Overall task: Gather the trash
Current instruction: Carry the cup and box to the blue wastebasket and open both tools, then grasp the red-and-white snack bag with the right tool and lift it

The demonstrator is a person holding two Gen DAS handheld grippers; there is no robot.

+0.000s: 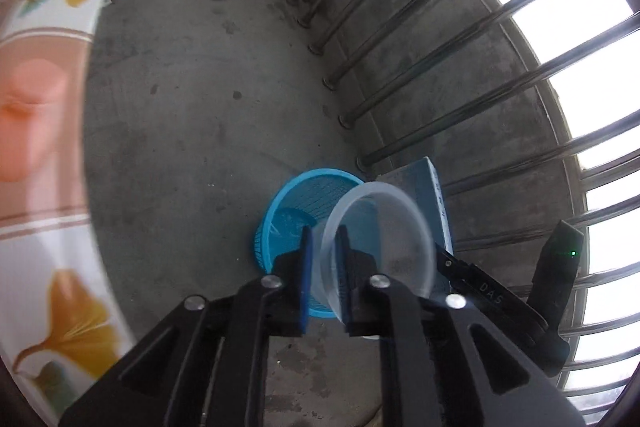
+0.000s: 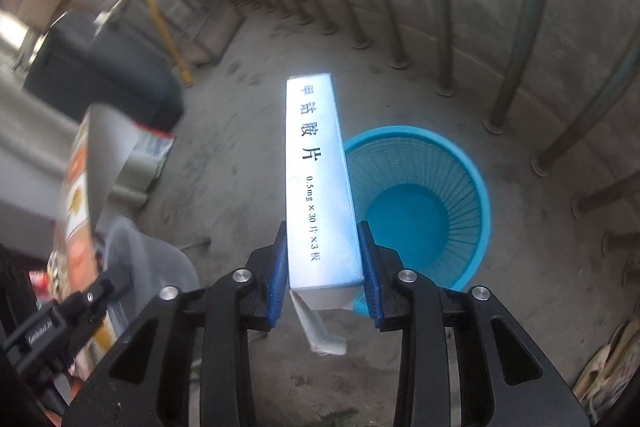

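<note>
The left gripper (image 1: 323, 235) points steeply down at a grey concrete floor (image 1: 192, 131), its jaws set narrowly either side of the wall of a clear round plastic cup (image 1: 380, 247), one blue pad outside the rim and one inside; whether the pads press on the wall cannot be told. The cup hangs over the near right rim of a round blue slatted plastic waste basket (image 1: 296, 203) standing on the floor beside a row of metal railing bars (image 1: 460, 79). The right gripper (image 2: 325, 259) also points down, its jaws set either side of the near end of a long white-and-pale-blue cardboard medicine box (image 2: 316, 187) with black printed characters; a slim gap shows at the right pad, so a firm hold cannot be told. The box stands out over the left rim of the same basket, whose inside shows only its blue bottom. A floral-patterned cloth (image 1: 52, 107) fills the far left of the left view.
</note>
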